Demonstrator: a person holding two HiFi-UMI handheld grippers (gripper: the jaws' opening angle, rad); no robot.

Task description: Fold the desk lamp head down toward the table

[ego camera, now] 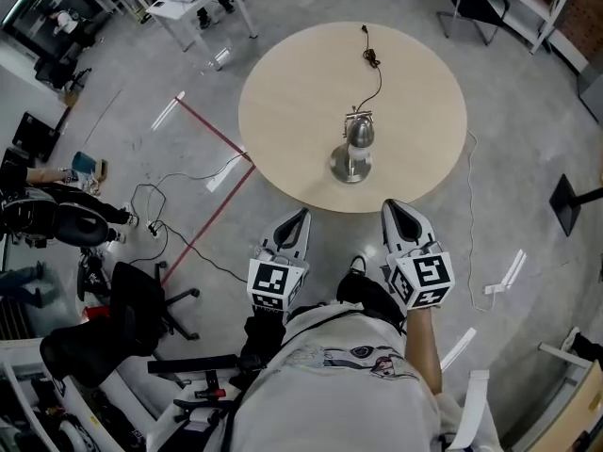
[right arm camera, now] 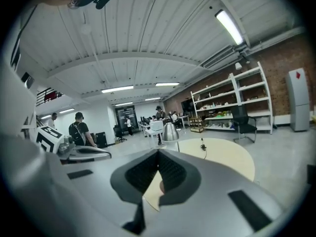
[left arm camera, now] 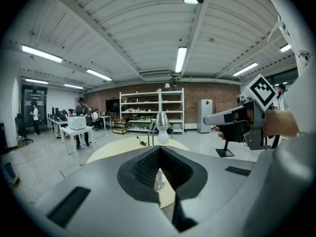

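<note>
Desk lamp [ego camera: 354, 144] is found upright on the counter [ego camera: 283, 92], ahead, between left tool [ego camera: 298, 217] and right tool [ego camera: 396, 208]. Both are closed and empty. The right is judged nearer.

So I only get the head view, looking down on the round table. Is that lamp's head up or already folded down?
Observer: Up. In the left gripper view the lamp stands tall, its bulb facing down well above the table.
Operator: Are the hand-held grippers holding anything?
Observer: No. The left hand-held gripper and the right hand-held gripper are both shut and empty.
Operator: What's beyond the table?
Observer: Shelves against a brick wall.
</note>
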